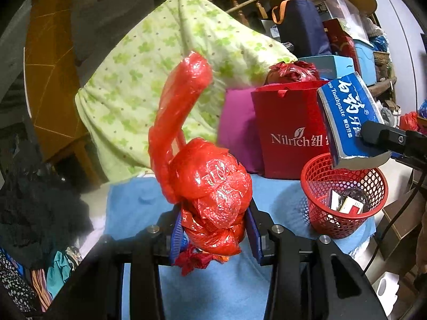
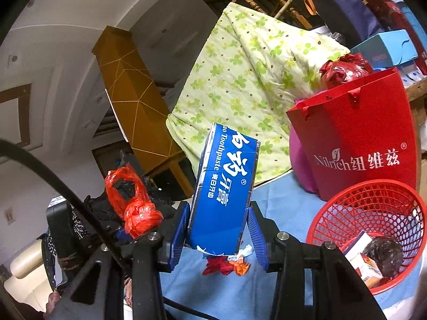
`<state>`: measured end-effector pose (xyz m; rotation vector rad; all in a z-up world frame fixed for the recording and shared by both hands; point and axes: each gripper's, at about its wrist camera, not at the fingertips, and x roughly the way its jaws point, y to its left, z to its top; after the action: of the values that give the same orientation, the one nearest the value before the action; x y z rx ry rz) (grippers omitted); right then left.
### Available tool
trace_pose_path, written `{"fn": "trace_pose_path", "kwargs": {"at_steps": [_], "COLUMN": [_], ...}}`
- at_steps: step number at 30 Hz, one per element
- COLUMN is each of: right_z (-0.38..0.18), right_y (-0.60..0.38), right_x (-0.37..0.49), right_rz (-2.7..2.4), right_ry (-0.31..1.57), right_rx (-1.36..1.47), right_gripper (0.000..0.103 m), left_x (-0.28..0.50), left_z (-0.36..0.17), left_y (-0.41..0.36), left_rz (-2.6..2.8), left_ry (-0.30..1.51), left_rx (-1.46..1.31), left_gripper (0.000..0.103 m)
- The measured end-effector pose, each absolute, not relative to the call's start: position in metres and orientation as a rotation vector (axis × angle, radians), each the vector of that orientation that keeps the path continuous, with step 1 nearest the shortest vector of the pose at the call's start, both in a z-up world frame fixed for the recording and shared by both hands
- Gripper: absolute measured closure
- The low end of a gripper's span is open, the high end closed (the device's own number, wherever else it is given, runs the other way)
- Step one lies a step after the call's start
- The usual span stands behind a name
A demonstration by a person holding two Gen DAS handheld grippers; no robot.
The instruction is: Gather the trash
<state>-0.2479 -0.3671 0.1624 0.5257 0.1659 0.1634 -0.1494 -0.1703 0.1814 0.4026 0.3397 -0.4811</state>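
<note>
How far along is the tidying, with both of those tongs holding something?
Done: the red mesh basket already holds some small boxes and a dark wad. In hand: the left tongs grip a knotted red plastic bag, and the right tongs grip a blue toothpaste box; neither is in the basket yet. Left: small red and orange wrappers lie on the blue cloth.

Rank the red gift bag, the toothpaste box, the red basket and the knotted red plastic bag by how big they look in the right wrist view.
1. red gift bag
2. red basket
3. toothpaste box, though it sits close to the camera in the right gripper, so its rank is unsure
4. knotted red plastic bag
</note>
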Motion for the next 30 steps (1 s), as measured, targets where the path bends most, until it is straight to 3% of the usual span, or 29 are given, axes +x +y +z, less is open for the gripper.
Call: {"fn": "trace_pose_path", "kwargs": {"at_steps": [30], "right_z": [0.159], "right_y": [-0.393], "right_x": [-0.293], "right_rz": [0.069], "right_ry": [0.119], "right_rx": [0.558], "right_gripper": [0.056], "left_x": [-0.161], "left_z": [0.178], "left_y": [-0.209], "left_rz": [-0.527], "left_ry": [0.342], "left_rx": [0.458], "left_gripper": [0.060]}}
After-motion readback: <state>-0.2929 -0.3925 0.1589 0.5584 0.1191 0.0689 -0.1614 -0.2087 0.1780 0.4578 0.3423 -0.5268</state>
